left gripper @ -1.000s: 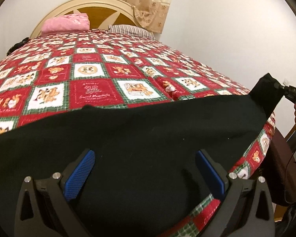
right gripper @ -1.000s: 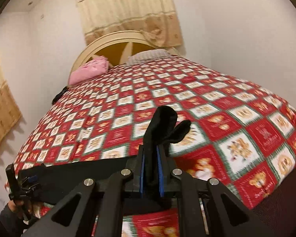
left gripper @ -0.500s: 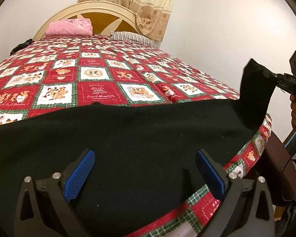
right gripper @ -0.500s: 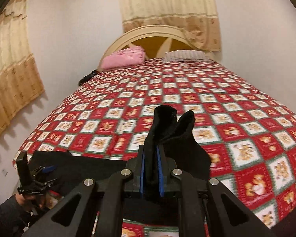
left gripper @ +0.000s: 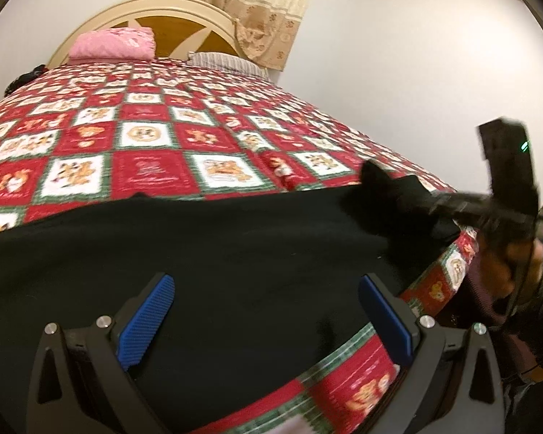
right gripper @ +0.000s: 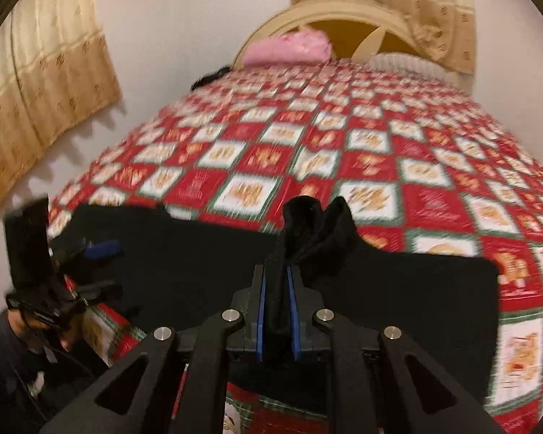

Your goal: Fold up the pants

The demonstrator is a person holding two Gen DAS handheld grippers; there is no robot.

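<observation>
Right hand-held gripper (right gripper: 277, 311) clamped on black pants (right gripper: 206, 271), left hand-held gripper (left gripper: 264, 320) spread apart, side curtain (right gripper: 43, 83) only in right view

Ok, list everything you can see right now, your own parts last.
pants: one, black, spread across the near edge of the bed, one end pinched up
quilt: one, red, white and green checks, covers the bed
pink pillow: one, at the headboard
striped pillow: one, pale, beside the pink one
headboard: one, cream and wood, arched
curtains: two, beige, on the walls
dark item: one, black, far bed edge, unclear what
left gripper: blue fingers open over the pants
right gripper: blue fingers shut on the pants
hand: holding the right gripper
</observation>
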